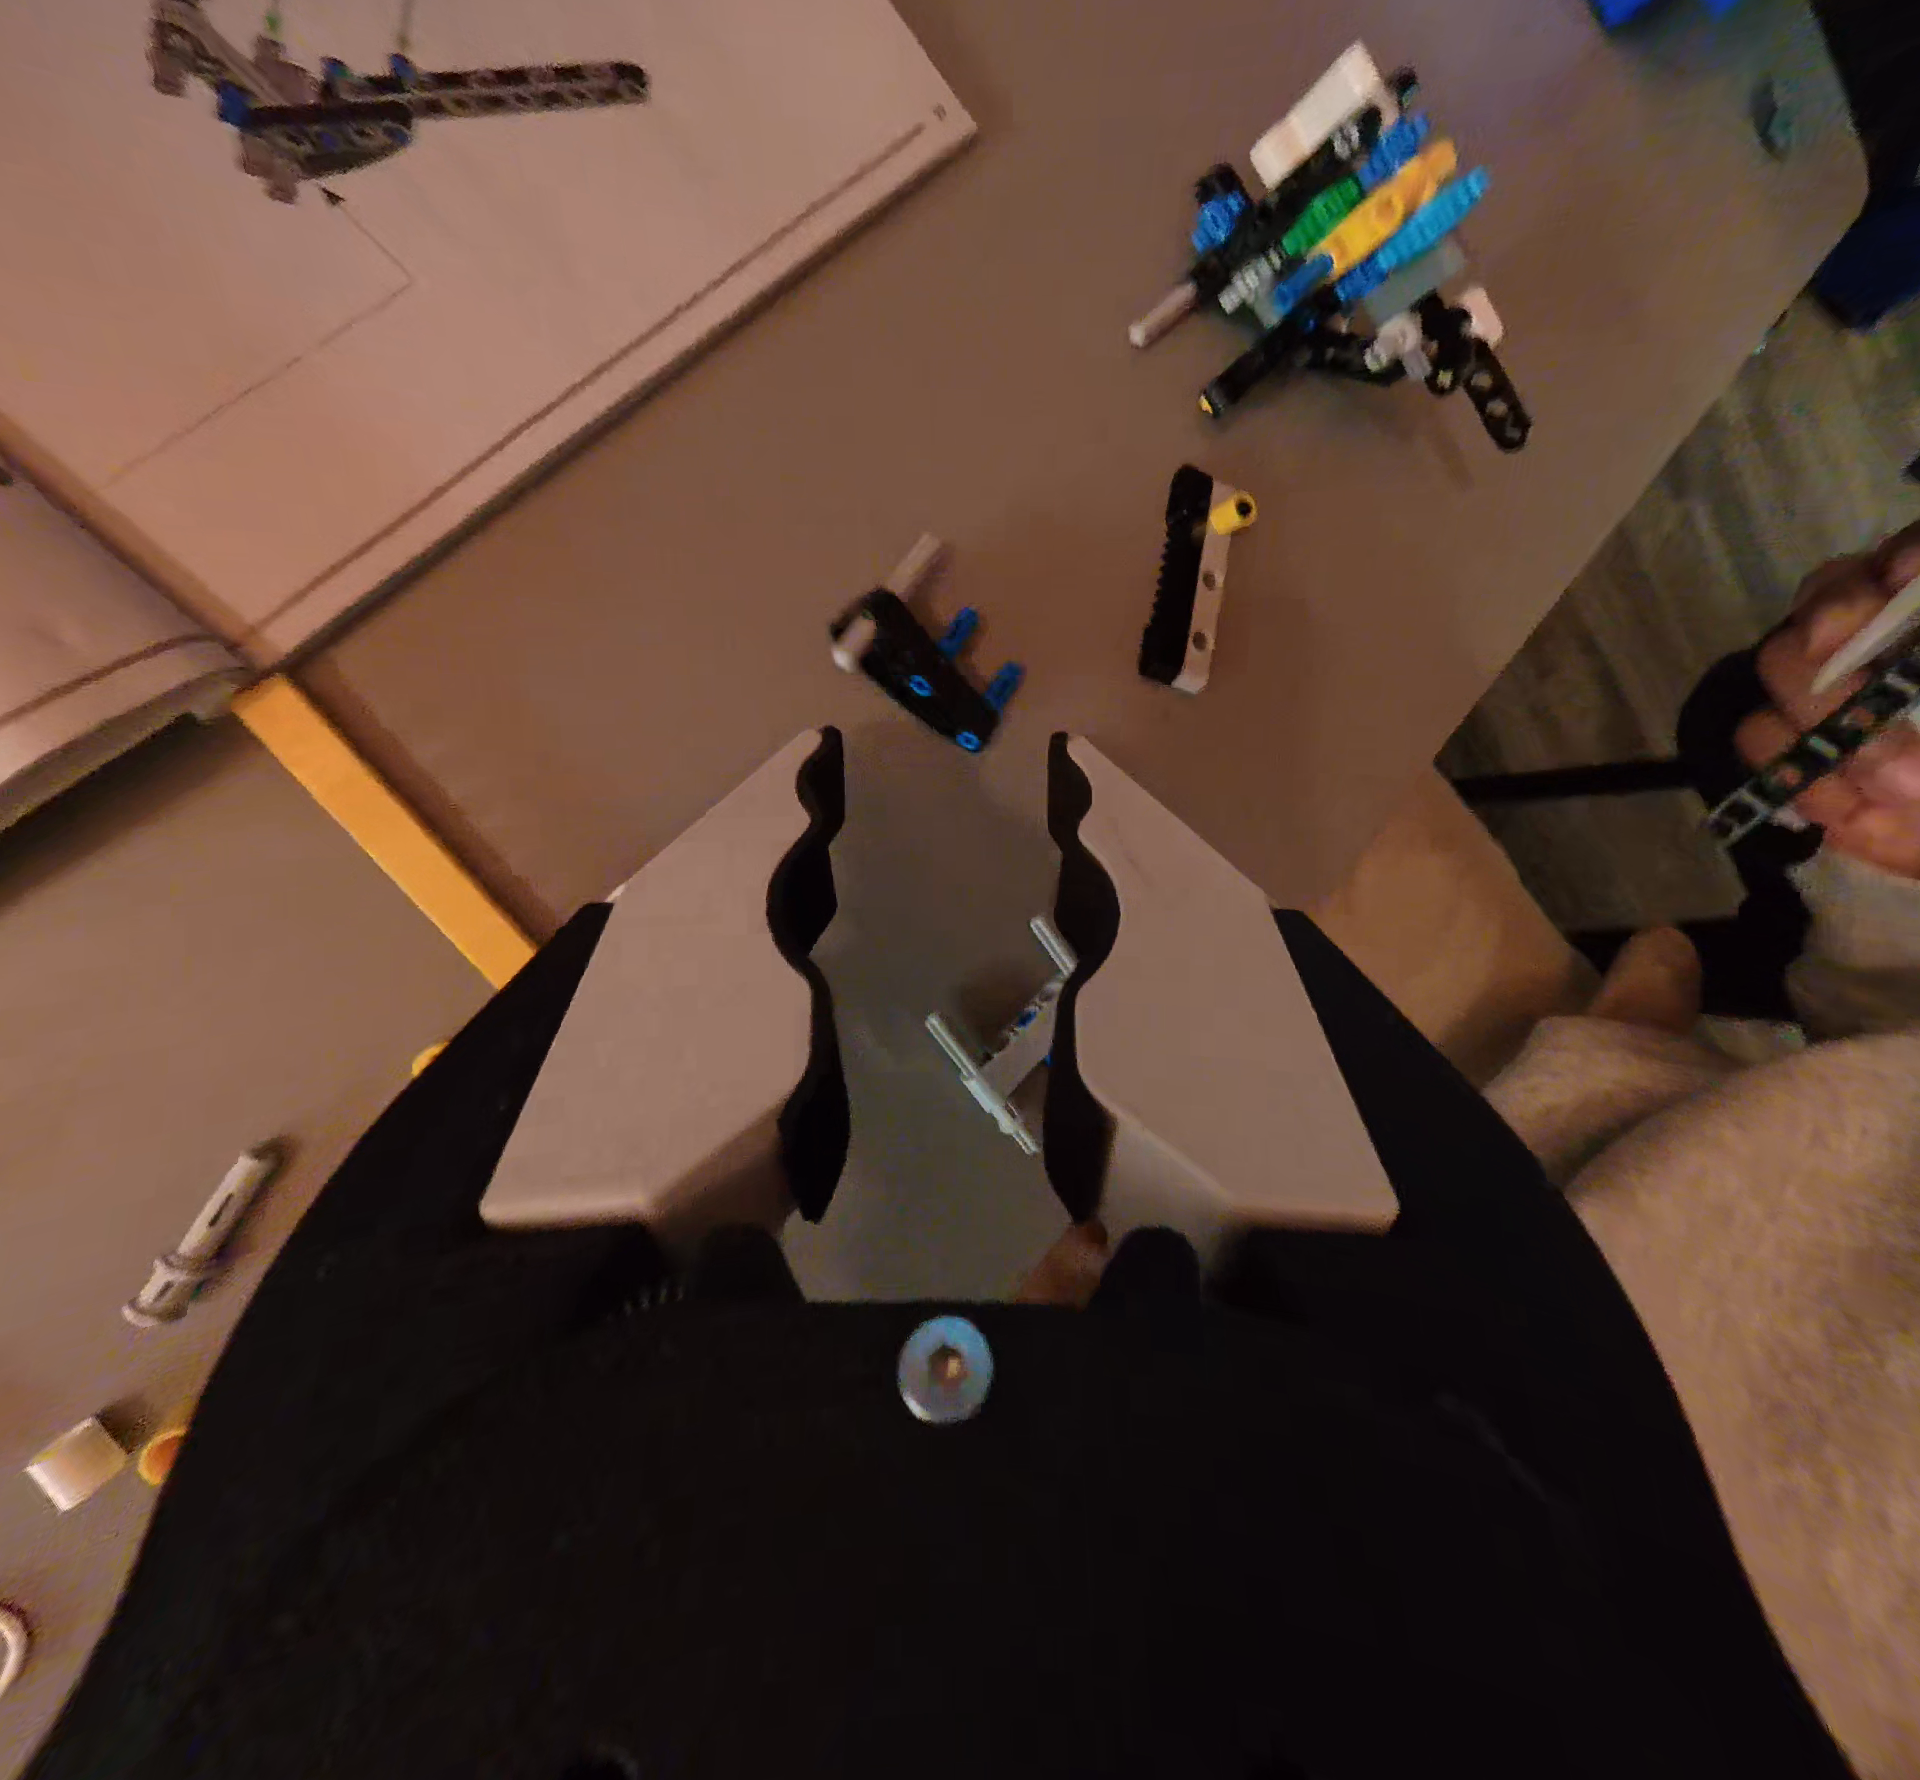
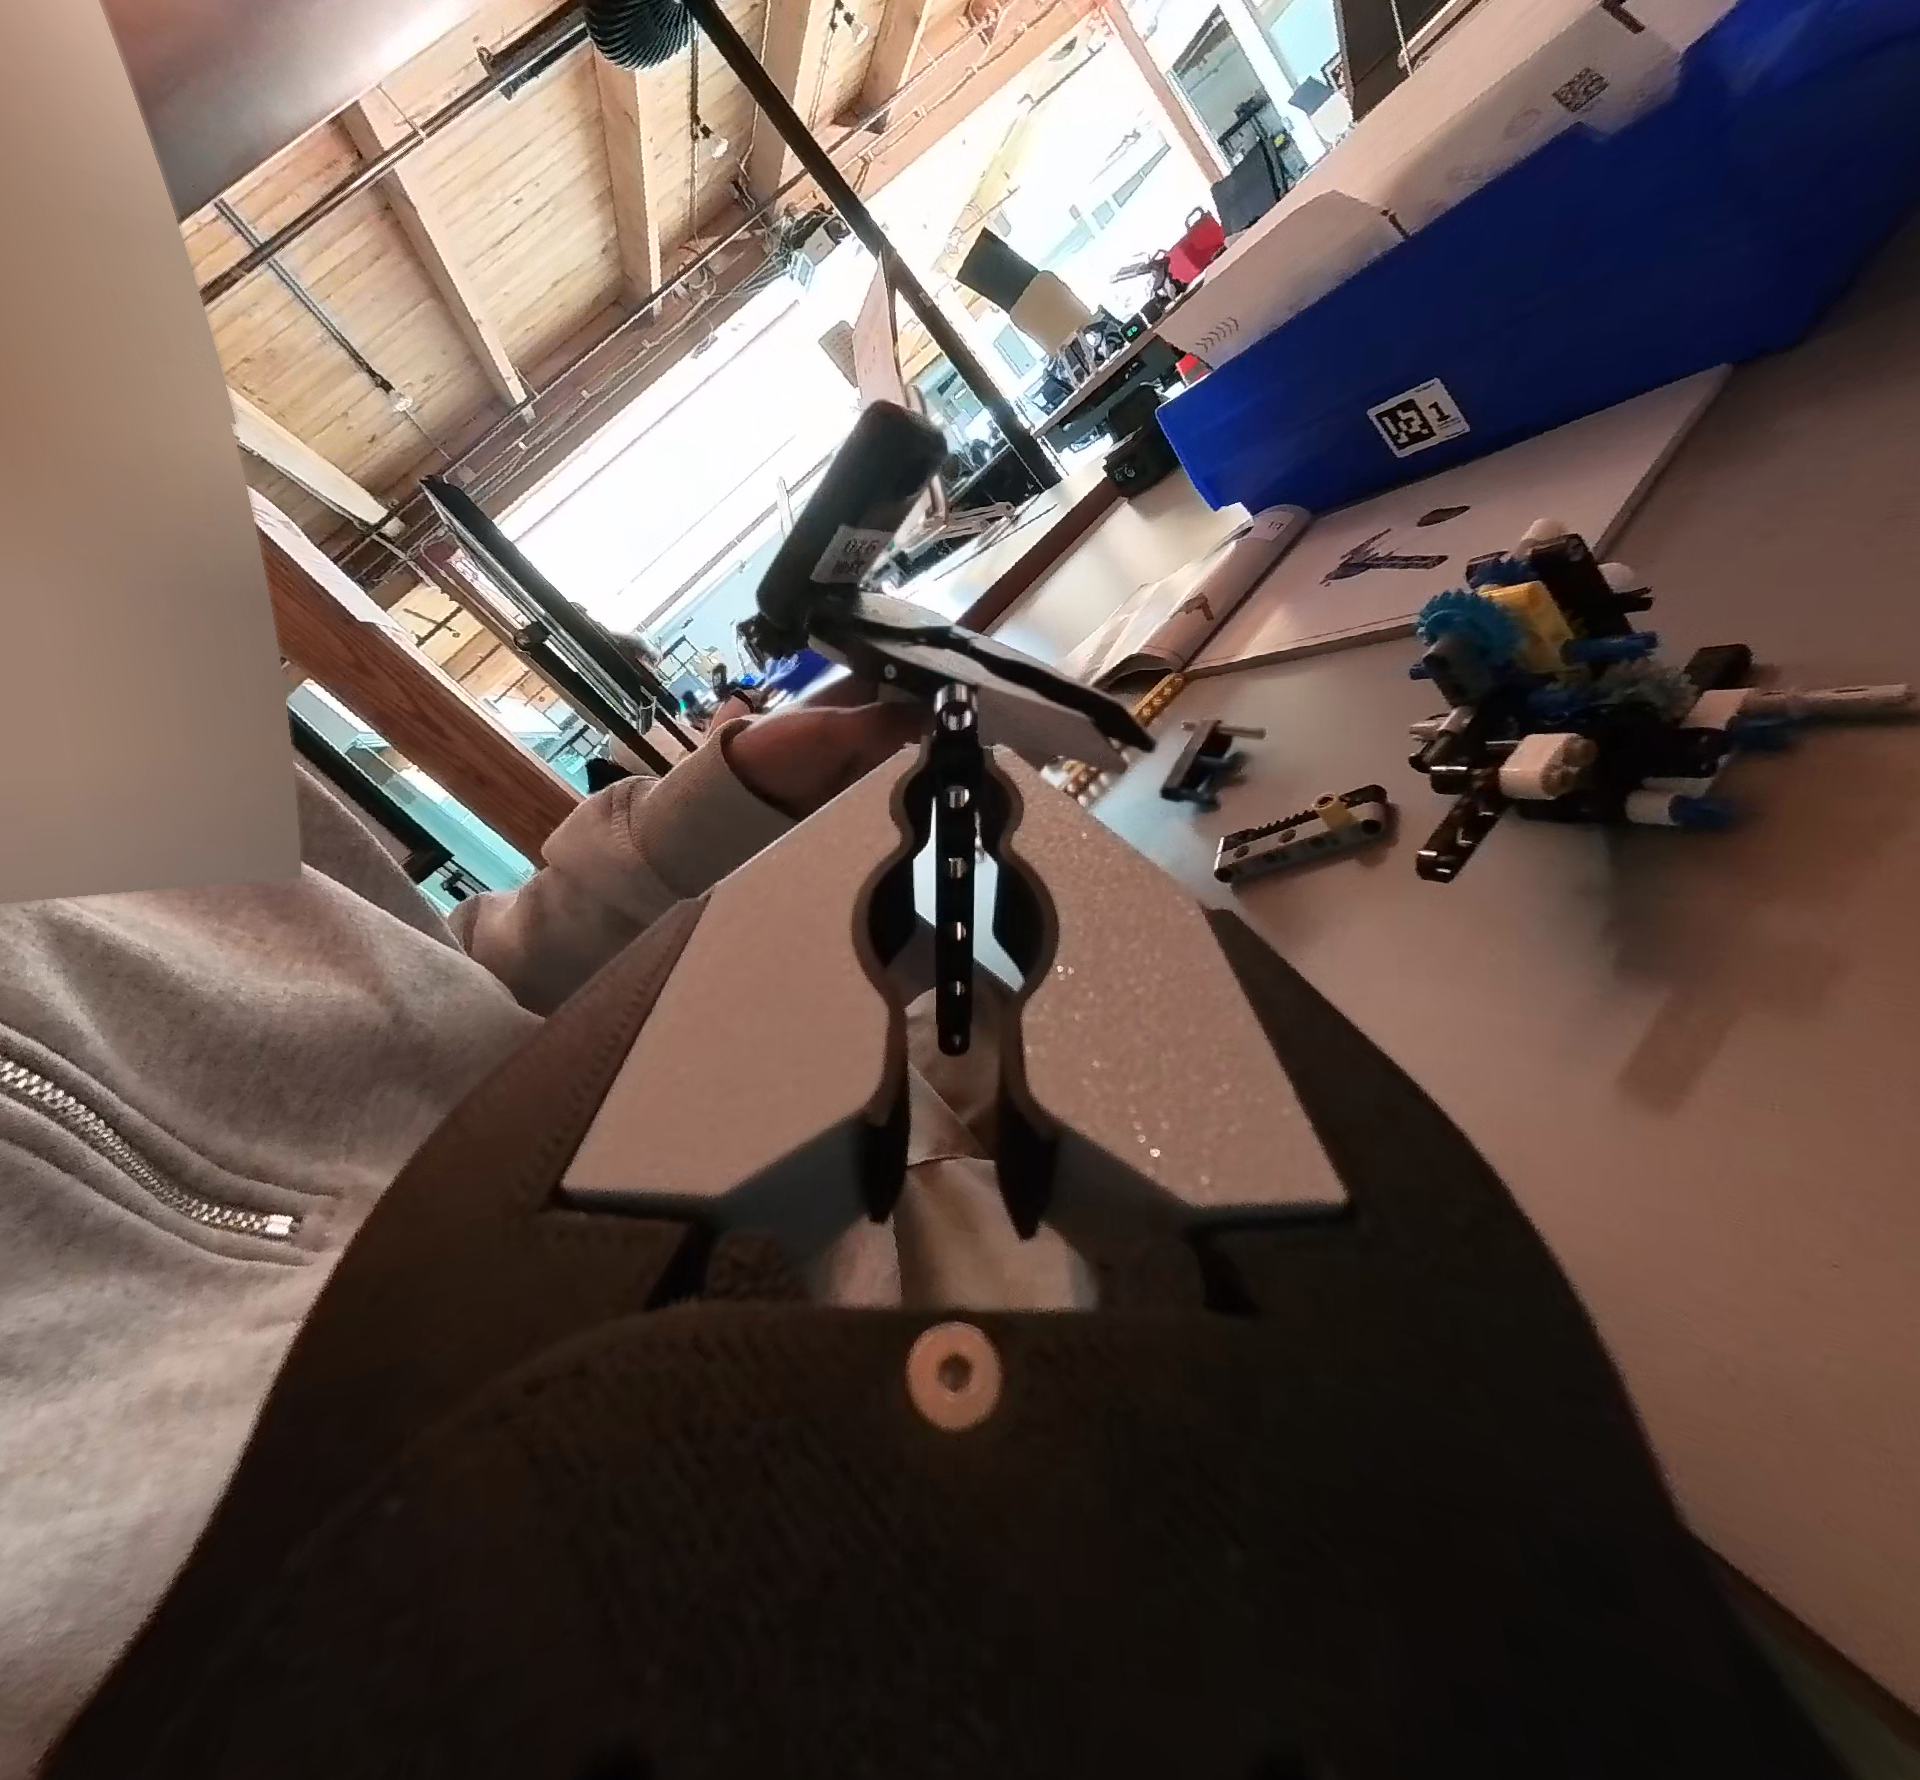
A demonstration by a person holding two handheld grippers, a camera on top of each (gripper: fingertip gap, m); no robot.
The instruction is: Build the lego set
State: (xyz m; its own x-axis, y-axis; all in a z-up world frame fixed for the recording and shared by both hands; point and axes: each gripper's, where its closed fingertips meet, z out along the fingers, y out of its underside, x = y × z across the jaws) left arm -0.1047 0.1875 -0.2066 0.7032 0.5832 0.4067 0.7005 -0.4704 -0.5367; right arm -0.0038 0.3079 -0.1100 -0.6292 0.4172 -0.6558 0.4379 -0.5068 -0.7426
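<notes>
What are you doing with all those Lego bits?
A person is building a Lego set with two hand-held grippers. The right gripper is shut on a long black beam, held up off the table. The left gripper is open over small loose sub-assemblies, with the colourful half-built model farther off.

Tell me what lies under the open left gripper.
Below the left gripper lies a small grey piece with pins on the table. Its right end is hidden by the finger.

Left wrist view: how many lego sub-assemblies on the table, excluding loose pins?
3. The big multicolour build far right, a black-grey beam with yellow pin below it, and a black piece with blue pins just ahead of the left gripper. More may be hidden.
</notes>
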